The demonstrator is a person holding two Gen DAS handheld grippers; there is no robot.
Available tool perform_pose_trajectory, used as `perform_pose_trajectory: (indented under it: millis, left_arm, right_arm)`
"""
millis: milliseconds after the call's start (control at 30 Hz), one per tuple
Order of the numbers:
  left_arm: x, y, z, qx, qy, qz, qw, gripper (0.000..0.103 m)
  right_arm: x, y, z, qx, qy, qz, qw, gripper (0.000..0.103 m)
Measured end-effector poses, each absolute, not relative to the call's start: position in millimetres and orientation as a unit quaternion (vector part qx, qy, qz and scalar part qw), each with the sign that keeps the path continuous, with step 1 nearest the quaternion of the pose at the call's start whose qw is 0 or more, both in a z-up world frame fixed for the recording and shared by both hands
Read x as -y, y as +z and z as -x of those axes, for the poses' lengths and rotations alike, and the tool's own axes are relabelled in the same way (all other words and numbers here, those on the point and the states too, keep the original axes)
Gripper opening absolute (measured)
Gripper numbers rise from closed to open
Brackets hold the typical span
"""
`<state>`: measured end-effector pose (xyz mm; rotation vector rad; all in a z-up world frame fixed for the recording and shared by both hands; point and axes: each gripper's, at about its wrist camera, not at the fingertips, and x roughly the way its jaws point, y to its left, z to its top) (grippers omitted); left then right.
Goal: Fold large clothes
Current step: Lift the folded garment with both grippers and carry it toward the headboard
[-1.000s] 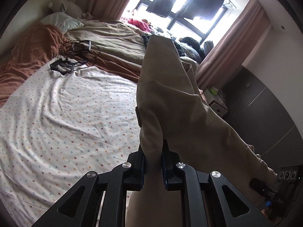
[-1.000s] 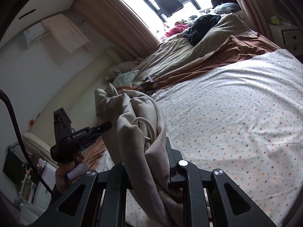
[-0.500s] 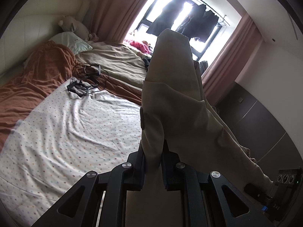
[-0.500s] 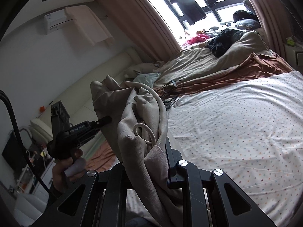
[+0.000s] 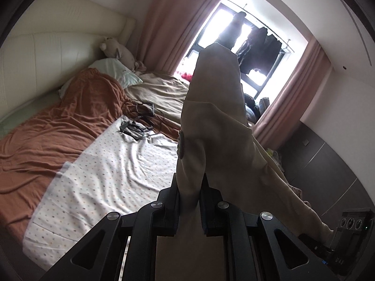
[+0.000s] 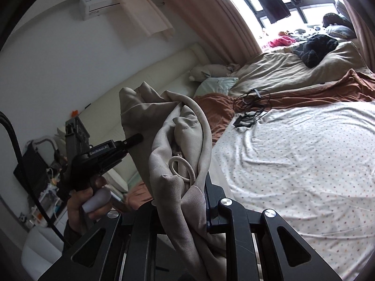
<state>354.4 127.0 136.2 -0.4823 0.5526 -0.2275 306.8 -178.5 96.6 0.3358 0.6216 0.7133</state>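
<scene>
both grippers clamp beige garment (image 5: 211, 126): left gripper (image 5: 190, 187) & right gripper (image 6: 185, 194), fabric rising to 12 o'clock above bed (image 5: 112, 173).

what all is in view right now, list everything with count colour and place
garment: one, beige, held up over the bed between both grippers
drawcord loop: one, cream, on the bunched garment by the right gripper
bed sheet: one, white with coloured dots, near part of the bed
blanket: one, rust orange, head side of the bed
duvet: one, tan, window side
cables: one dark tangle, where sheet meets blanket
pillow: one, pale, by the headboard
stuffed toy: one, beige, bed corner
curtains: pink, framing the window
left gripper: black, shut on garment
right gripper: black, shut on garment
hand: one, holding the left gripper's handle
</scene>
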Motion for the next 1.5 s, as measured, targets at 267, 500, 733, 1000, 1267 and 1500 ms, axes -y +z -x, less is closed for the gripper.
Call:
perform_pose_trajectory:
  millis: [267,500,733,1000,1267,1500]
  left_arm:
    - [-200.8,139.9,-339.9,-0.253,-0.083,0.232,0.935,0.014]
    - [-282.4,142.3,-333.9,-0.242,-0.067,0.243,0.937,0.014]
    - [-350.2,141.0,-314.4,-0.237,0.005,0.216,0.947,0.014]
    - [-424.6,130.0,-294.4,-0.238,0.086,0.216,0.943,0.014]
    - [-479.4,118.7,-281.0,-0.241,0.152,0.217,0.934,0.014]
    - [-513.9,107.1,-283.8,-0.249,0.188,0.215,0.925,0.014]
  right_arm:
    - [89.1,97.7,-322.5,-0.309,0.392,-0.128,0.857,0.017]
    - [0.7,90.9,-324.1,-0.318,0.431,-0.105,0.838,0.017]
    - [-100.2,74.6,-323.0,-0.339,0.476,-0.078,0.808,0.017]
    - [-214.9,50.0,-314.4,-0.359,0.523,-0.049,0.772,0.017]
    - [-310.9,27.1,-299.7,-0.384,0.562,-0.025,0.732,0.017]
    - [-349.5,1.6,-309.5,-0.406,0.584,-0.035,0.703,0.017]
